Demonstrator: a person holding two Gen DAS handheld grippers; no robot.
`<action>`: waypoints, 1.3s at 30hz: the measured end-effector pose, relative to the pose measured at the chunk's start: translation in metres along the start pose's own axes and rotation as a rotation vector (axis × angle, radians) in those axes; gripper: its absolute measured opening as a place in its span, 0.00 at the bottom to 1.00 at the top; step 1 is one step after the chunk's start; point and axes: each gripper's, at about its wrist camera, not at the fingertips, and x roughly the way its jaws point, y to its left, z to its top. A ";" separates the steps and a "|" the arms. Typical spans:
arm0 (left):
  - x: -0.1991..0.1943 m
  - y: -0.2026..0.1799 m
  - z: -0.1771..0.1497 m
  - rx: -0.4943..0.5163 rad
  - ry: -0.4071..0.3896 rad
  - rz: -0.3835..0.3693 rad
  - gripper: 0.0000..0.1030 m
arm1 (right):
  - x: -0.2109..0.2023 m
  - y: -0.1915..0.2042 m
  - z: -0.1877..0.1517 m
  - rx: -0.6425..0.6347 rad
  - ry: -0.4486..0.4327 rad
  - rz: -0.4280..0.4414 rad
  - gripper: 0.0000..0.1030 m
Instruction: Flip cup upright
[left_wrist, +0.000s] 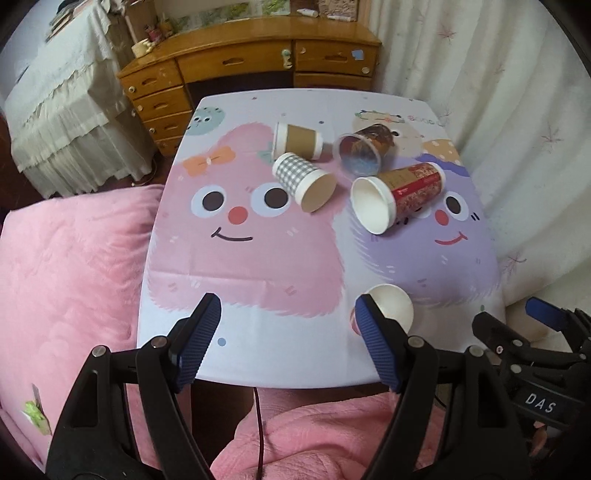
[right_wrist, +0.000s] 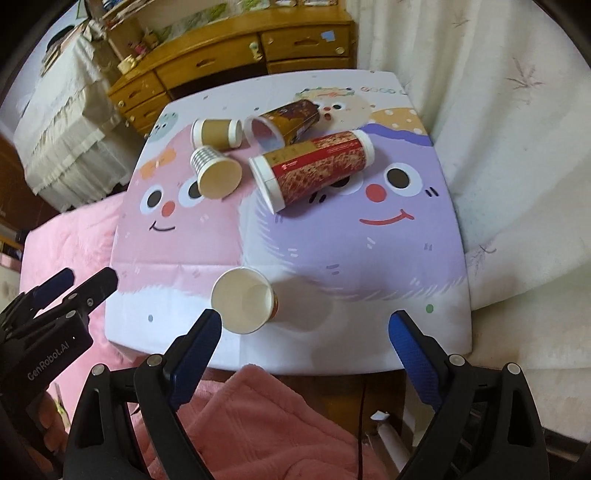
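Observation:
Several paper cups lie on their sides on a small table (left_wrist: 258, 354) with a cartoon cloth. At the back are a brown sleeved cup (left_wrist: 297, 140) (right_wrist: 217, 133), a grey checked cup (left_wrist: 304, 181) (right_wrist: 216, 170), a clear printed cup (left_wrist: 364, 147) (right_wrist: 284, 122) and a tall red patterned cup (left_wrist: 399, 195) (right_wrist: 314, 166). A white cup (left_wrist: 393, 304) (right_wrist: 243, 299) stands near the front edge, mouth up, partly behind my left gripper's right finger. My left gripper (left_wrist: 288, 314) is open and empty above the front edge. My right gripper (right_wrist: 304, 328) is open and empty, with the white cup just ahead of its left finger.
A wooden desk with drawers (left_wrist: 240, 66) stands behind the table. A pink quilt (left_wrist: 66, 258) lies to the left and below. White curtain fabric (left_wrist: 517, 110) hangs along the right. The right gripper's body (left_wrist: 535, 347) shows in the left wrist view.

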 end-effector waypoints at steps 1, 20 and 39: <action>0.000 -0.002 -0.001 0.008 0.003 0.003 0.71 | -0.001 -0.002 -0.003 0.012 -0.004 -0.002 0.90; 0.026 0.012 -0.034 -0.023 0.123 0.012 0.83 | 0.006 -0.002 -0.036 0.058 -0.037 -0.055 1.00; 0.012 0.016 -0.038 -0.057 0.072 0.011 0.99 | -0.006 0.008 -0.040 -0.011 -0.069 -0.067 1.00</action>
